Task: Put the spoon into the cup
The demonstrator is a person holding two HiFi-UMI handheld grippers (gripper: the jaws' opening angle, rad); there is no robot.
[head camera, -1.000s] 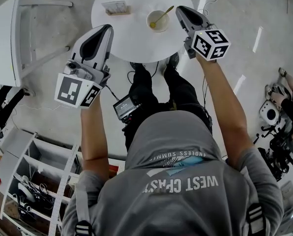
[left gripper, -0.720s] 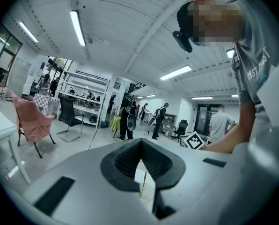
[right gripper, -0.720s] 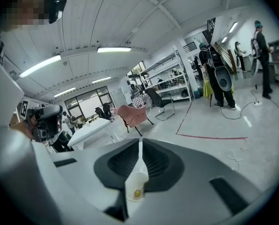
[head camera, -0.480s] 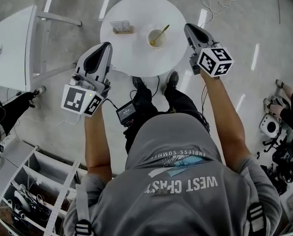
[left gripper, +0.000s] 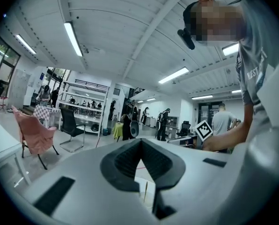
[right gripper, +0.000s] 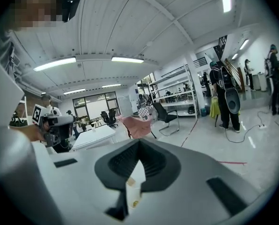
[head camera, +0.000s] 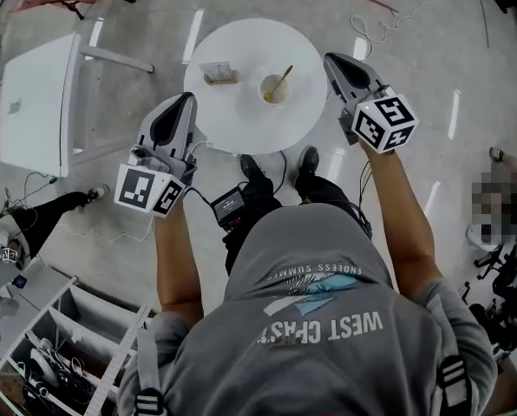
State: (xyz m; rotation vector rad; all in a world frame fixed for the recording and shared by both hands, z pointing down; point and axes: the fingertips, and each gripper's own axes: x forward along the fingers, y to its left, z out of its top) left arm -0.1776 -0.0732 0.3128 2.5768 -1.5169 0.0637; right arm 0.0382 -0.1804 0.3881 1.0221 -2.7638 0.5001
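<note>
The left hand-held gripper (head camera: 181, 102), lower left of centre, and the right hand-held gripper (head camera: 331, 60), right of centre, are both clenched on nothing, one at each side of the round white surface (head camera: 241, 124). Beyond them, at upper centre, the spoon (head camera: 284, 77) already leans in the cup (head camera: 264, 87), bowl down, handle slanting to the upper right. It looks light, stiff and slick; the free handle end is the place to pinch.
</note>
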